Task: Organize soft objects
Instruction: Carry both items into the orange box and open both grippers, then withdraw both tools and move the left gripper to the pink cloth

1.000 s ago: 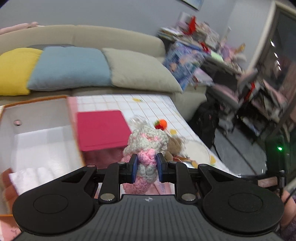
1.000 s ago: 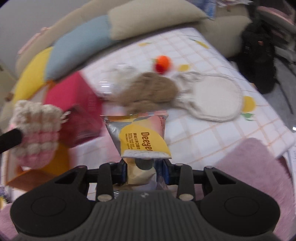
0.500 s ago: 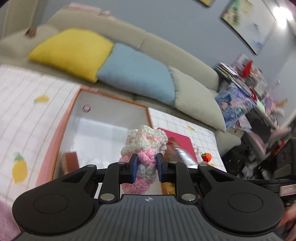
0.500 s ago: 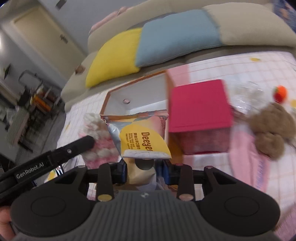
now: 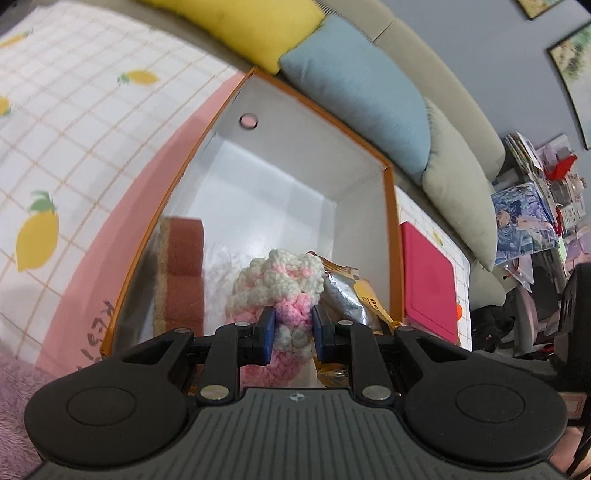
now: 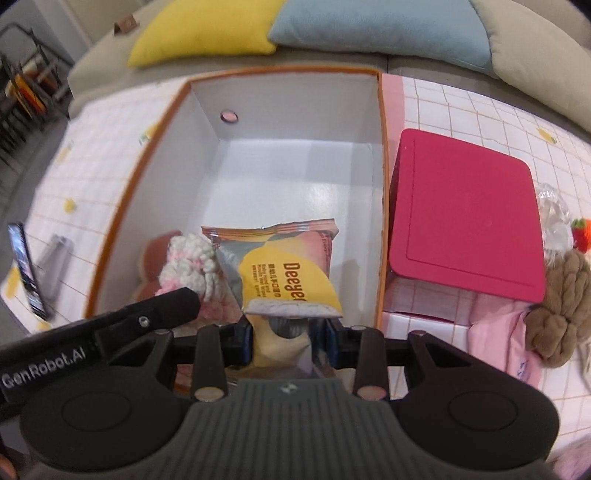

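Crocheted pink-and-white toy sits pinched between the left gripper pads, held over the near end of the orange-rimmed box. The right gripper clamps the lower edge of a yellow snack packet, also above the box floor; that edge is hidden between the pads. A brown item lies against the box's left wall, perhaps a sponge, though blur and the toy in front of it keep it unclear. A second ago both grippers hung above the tablecloth beside the box; both loads are now inside its rim. A magenta box stands just right of the box, with a brown yarn bundle beyond it. Cushions line the sofa behind.
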The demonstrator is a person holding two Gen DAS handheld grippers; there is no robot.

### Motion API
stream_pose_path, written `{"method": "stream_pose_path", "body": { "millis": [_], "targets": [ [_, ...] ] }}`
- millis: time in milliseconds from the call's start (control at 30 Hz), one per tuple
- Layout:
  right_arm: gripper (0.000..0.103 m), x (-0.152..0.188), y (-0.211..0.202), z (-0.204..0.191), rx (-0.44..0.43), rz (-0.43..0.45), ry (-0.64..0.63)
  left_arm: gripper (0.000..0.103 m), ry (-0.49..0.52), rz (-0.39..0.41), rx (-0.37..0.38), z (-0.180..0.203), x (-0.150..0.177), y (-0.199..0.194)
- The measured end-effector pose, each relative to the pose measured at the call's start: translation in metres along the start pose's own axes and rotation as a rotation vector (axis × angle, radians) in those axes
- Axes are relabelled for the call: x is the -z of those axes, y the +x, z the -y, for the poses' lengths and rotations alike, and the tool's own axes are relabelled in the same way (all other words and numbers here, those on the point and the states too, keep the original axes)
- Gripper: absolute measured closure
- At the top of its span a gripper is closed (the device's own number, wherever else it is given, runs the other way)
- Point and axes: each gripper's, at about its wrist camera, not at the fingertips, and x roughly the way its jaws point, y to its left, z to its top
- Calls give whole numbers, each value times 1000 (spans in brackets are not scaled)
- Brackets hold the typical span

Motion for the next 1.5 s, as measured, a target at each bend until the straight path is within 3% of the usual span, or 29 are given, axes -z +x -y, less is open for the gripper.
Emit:
{"method": "stream_pose_path", "body": {
  "millis": [133, 433, 800, 1000, 1300, 1500],
  "targets": [
    [67, -2, 14, -3, 21, -55, -50, 80, -6, -26, -12, -9, -3, 5],
    [63, -2, 21, -17, 68, -79, -198, 80, 28, -71, -44, -2, -8, 19],
    [57, 10, -9, -7, 51, 6, -227, 79, 11, -148, -11, -3, -6, 44],
    [57, 18, -26, 6, -12, 59, -196, 75, 10, -166, -11, -3, -7, 47],
    [55, 27, -50, 22, -60, 132, -138, 64, 52, -132, 13, 12, -9, 19],
    [51, 42, -78, 47, -84, 221, -44, 64, 203, -43, 60, 45, 3, -13]
  ]
}}
